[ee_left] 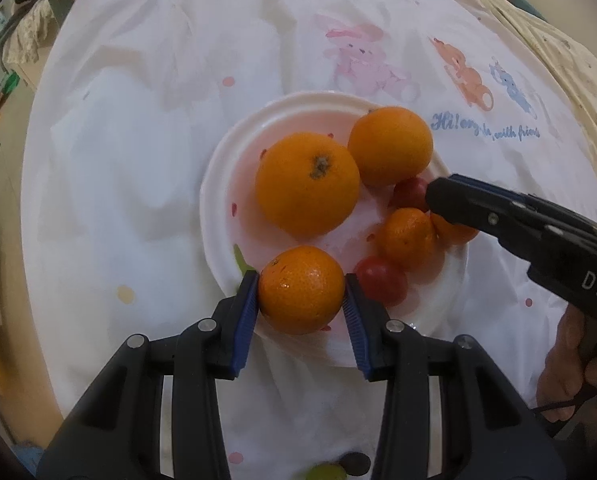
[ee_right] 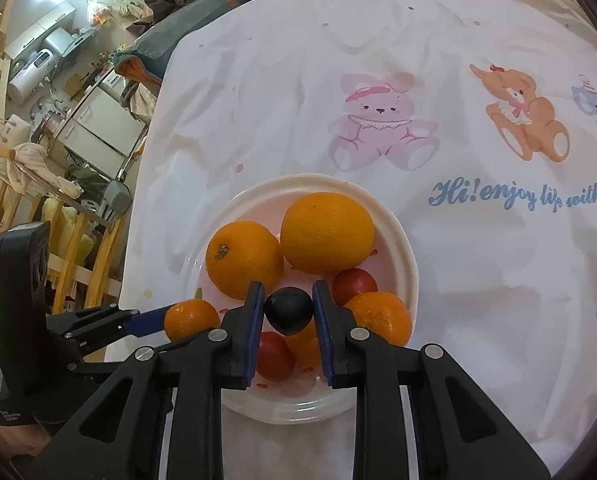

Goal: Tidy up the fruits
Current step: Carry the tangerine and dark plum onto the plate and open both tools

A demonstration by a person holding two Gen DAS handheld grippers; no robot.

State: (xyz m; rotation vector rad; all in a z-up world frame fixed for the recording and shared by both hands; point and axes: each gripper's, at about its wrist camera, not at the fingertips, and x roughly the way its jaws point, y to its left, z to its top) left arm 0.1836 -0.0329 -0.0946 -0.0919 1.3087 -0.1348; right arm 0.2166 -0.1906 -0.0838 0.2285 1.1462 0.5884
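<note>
A white plate (ee_left: 218, 184) (ee_right: 402, 256) on the printed cloth holds two large oranges (ee_left: 307, 184) (ee_left: 390, 145) (ee_right: 244, 258) (ee_right: 326, 232), small tangerines (ee_left: 408, 238) (ee_right: 380, 316) and red cherry tomatoes (ee_left: 380, 280) (ee_right: 354, 284). My left gripper (ee_left: 301, 292) is shut on a small tangerine (ee_left: 301, 289) (ee_right: 190, 318) at the plate's near rim. My right gripper (ee_right: 288, 308) is shut on a dark grape (ee_right: 288, 309) just above the fruit on the plate. In the left wrist view the right gripper (ee_left: 438, 196) comes in from the right; the grape is hidden there.
A white cloth (ee_right: 478, 280) printed with cartoon bears and blue lettering covers the surface. Its left edge (ee_right: 138, 200) drops off toward wooden furniture and kitchen clutter. A person's hand (ee_left: 570, 364) holds the right gripper. A green fruit (ee_left: 326, 472) lies under the left gripper.
</note>
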